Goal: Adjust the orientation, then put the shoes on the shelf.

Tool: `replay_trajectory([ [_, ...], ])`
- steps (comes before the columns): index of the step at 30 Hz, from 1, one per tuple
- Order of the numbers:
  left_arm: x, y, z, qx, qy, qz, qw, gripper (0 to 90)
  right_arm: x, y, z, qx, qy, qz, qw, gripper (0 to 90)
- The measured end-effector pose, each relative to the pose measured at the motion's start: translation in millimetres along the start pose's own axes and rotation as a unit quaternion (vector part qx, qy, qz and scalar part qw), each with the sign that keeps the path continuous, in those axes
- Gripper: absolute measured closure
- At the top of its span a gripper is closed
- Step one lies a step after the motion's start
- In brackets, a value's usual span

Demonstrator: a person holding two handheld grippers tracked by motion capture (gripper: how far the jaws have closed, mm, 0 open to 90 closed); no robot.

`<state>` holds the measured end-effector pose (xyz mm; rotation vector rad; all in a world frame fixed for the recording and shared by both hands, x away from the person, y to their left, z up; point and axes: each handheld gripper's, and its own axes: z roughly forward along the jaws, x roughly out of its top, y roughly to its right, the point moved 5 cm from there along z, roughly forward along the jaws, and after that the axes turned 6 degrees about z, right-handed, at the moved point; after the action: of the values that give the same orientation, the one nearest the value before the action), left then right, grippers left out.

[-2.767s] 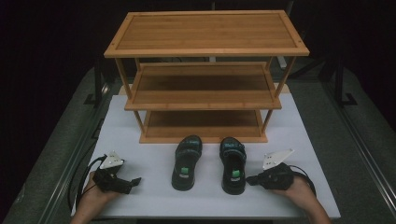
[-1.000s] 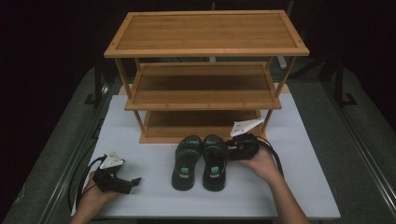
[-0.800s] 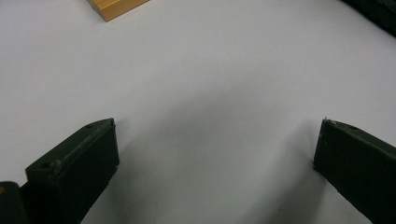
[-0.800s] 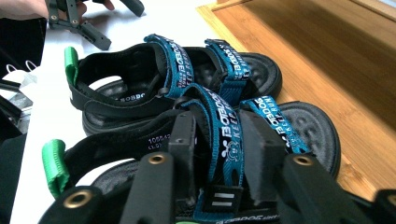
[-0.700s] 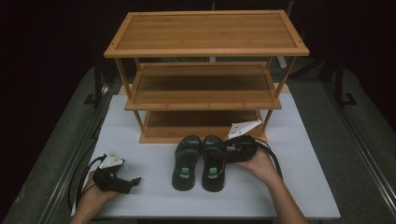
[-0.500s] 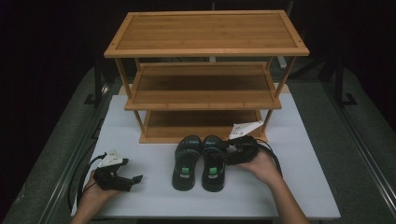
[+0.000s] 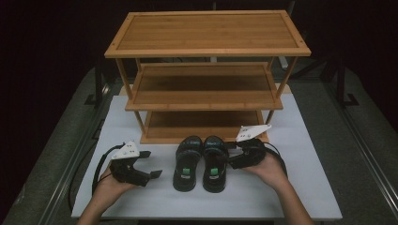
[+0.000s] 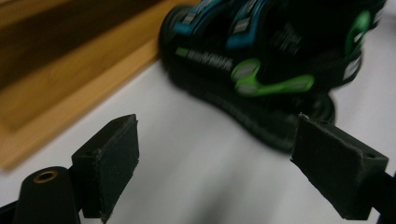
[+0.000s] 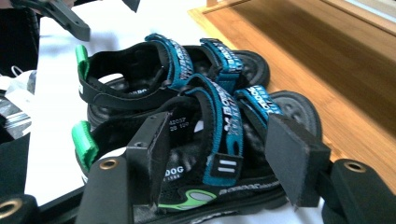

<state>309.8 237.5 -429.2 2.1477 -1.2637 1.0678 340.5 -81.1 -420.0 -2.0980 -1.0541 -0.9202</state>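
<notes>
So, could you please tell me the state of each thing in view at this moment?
Left sandal: flat on the table, upright, touching the right one.
Right sandal: flat on the table, right tool's jaws around its side, pads apparently not pressing.
Rack: standing, all three shelves bare.
Left tool: open, nothing between its jaws, just been closing slightly.
Right tool: open, just been opening.

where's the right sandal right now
In the high view, the right sandal lies on the white table, beside the left sandal, before the shelf, by the right gripper.
</notes>
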Motion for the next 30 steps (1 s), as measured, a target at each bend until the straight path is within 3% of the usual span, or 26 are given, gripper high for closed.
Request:
replay_trajectory([
  [5, 26.3, 3.5, 10.3, -0.022, 0.009, 0.020, 0.9995, 15.3, -1.4, 1.2, -2.4, -0.002, 0.003, 0.003, 1.0000, 39.8],
  [7, 35.7, 5.2, 15.7, -0.034, 0.015, 0.031, 0.9988, 19.5, -2.5, 1.8, -2.7, 0.000, 0.002, 0.006, 1.0000, 40.5],
  [13, 51.8, 5.3, 31.2, -0.052, 0.017, 0.050, 0.9972, 27.1, -5.6, 2.6, -0.9, 0.004, -0.004, 0.009, 0.9999, 45.2],
  [23, 50.8, 4.0, 57.6, -0.085, 0.003, 0.059, 0.9947, 48.7, -10.5, 3.1, 1.1, 0.006, -0.010, 0.015, 0.9998, 52.8],
  [30, 48.4, 4.2, 67.5, -0.076, -0.005, 0.071, 0.9946, 62.9, -10.4, 3.6, 10.2, 0.007, -0.009, 0.023, 0.9997, 55.4],
])
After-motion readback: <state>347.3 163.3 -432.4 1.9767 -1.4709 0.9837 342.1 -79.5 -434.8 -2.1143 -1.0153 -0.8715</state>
